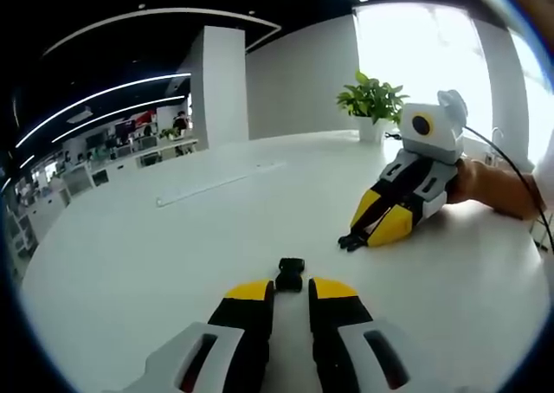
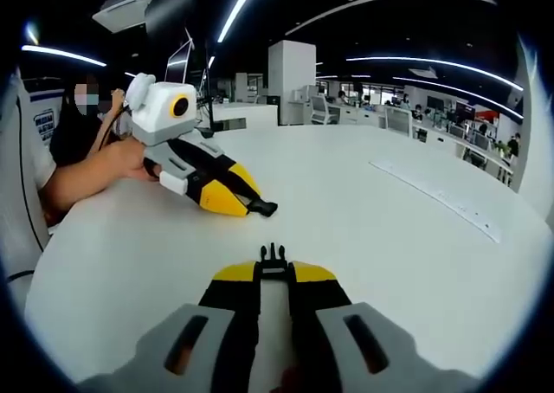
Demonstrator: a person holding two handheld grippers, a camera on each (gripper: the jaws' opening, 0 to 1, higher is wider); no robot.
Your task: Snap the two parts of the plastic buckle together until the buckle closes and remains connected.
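The black socket half of the buckle [image 1: 290, 274] sits between the yellow tips of my left gripper [image 1: 292, 287], which is shut on it just above the white table [image 1: 130, 263]. The pronged half [image 2: 273, 257] sticks out from the tips of my right gripper [image 2: 273, 272], shut on it. In the left gripper view the right gripper [image 1: 359, 237] lies low on the table to the right, a small black piece [image 1: 351, 241] at its tip. In the right gripper view the left gripper [image 2: 255, 205] points toward me with the socket half [image 2: 264, 209] at its tip. The halves are apart.
A potted plant [image 1: 372, 103] stands at the table's far edge. A long clear strip [image 2: 441, 198] lies flat on the table. A hand [image 2: 121, 164] holds the left gripper, and a person sits behind it. Office desks fill the background.
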